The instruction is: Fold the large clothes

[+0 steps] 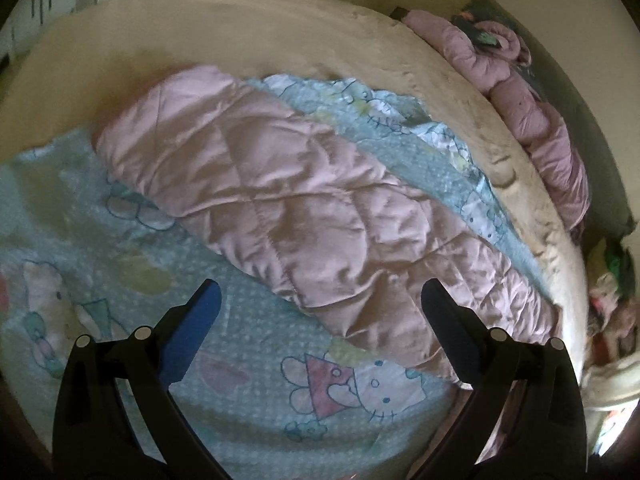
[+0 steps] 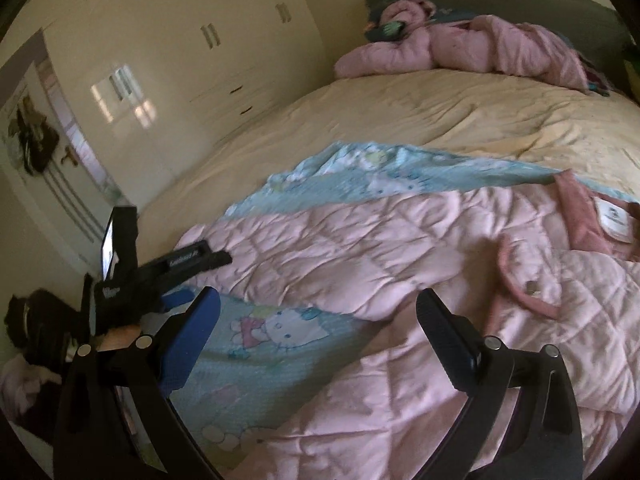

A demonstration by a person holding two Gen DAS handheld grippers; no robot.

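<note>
Jacket (image 1: 304,216), pink and quilted, lies spread on a cartoon-cat blanket (image 1: 256,392) on the bed (image 2: 440,120). Both grippers, left (image 1: 320,304) and right (image 2: 318,312), hover just above it with jaws wide, holding nothing. Farther off at 1 o'clock, another pink coat (image 2: 460,48) sits bunched by the headboard.

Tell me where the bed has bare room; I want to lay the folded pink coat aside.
The widest free patch is the cream bedspread, between the Hello Kitty blanket and the second pink garment by the headboard, stretching toward the wardrobe side. The near half is crowded: the pink quilted coat covers most of the blanket.
</note>
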